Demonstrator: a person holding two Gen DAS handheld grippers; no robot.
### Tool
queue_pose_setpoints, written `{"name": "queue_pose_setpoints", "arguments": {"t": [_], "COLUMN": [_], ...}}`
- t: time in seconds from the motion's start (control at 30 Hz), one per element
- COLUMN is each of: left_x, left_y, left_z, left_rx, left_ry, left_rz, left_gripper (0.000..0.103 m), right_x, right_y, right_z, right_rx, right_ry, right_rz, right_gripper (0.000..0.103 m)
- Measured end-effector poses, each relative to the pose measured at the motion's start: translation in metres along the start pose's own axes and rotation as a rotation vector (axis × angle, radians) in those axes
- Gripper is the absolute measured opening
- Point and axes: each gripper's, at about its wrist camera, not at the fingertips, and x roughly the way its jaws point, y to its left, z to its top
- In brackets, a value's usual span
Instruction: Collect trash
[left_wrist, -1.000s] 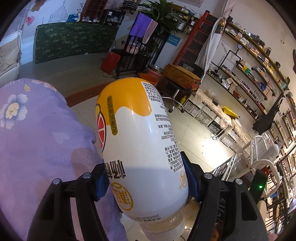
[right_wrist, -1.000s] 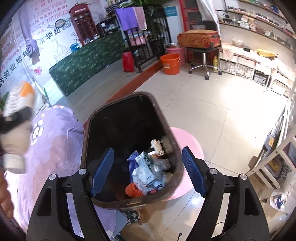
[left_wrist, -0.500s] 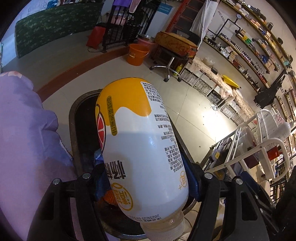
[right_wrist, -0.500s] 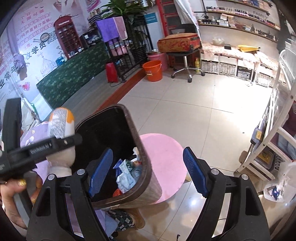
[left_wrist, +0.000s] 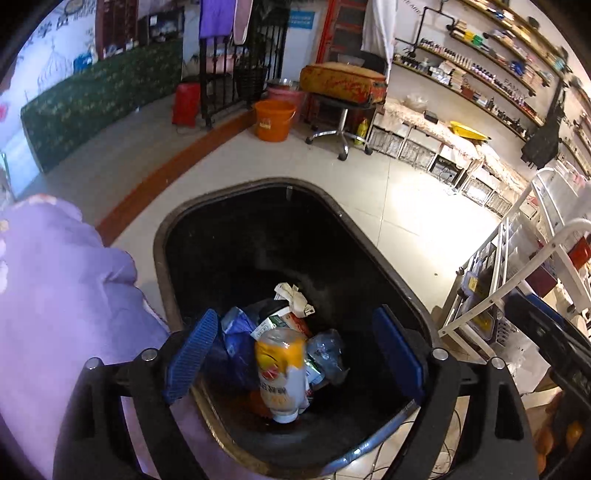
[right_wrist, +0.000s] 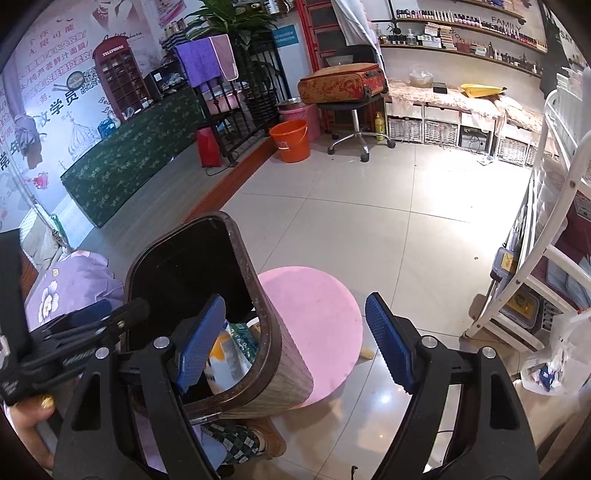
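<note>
Released from the pads that were clamping it a second ago, the white-and-orange drink bottle (left_wrist: 281, 373) is now lying cap-end toward the camera on the heap of trash (left_wrist: 291, 325) inside the dark trash bin (left_wrist: 229, 192), among a blue wrapper, a carton and a crumpled clear plastic bottle. Above it the left gripper (left_wrist: 293, 354) is hanging over the bin mouth, its jaws having just been opening and now standing wide with nothing between them. Alongside, the right gripper (right_wrist: 295, 341) is hovering with its blue pads spread apart, straddling the bin's near rim and gripping nothing. Beside the bin, a round pink stool (right_wrist: 314, 314) is standing on the tiled floor (right_wrist: 406, 221), and purple floral cloth (left_wrist: 55, 295) is bunching on the bin's other side.
</note>
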Motion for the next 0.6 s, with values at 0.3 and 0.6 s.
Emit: {"name": "queue_pose_setpoints", "arguments": {"t": [0.3, 0.6], "left_x": [-0.054, -0.150], "left_y": [0.025, 0.066], "left_z": [-0.020, -0.074], "left_rx": [-0.076, -0.138], "left_ry": [-0.148, -0.369], "left_rz": [0.060, 0.217], "left_gripper": [0.094, 0.097], "right_x": [-0.010, -0.045], "right_y": [0.025, 0.088], "right_z": [-0.006, -0.028], "right_rx": [-0.047, -0.175], "right_ry": [-0.026, -0.157], "right_rz": [0.016, 0.037], "right_gripper": [0.087, 0.096]}}
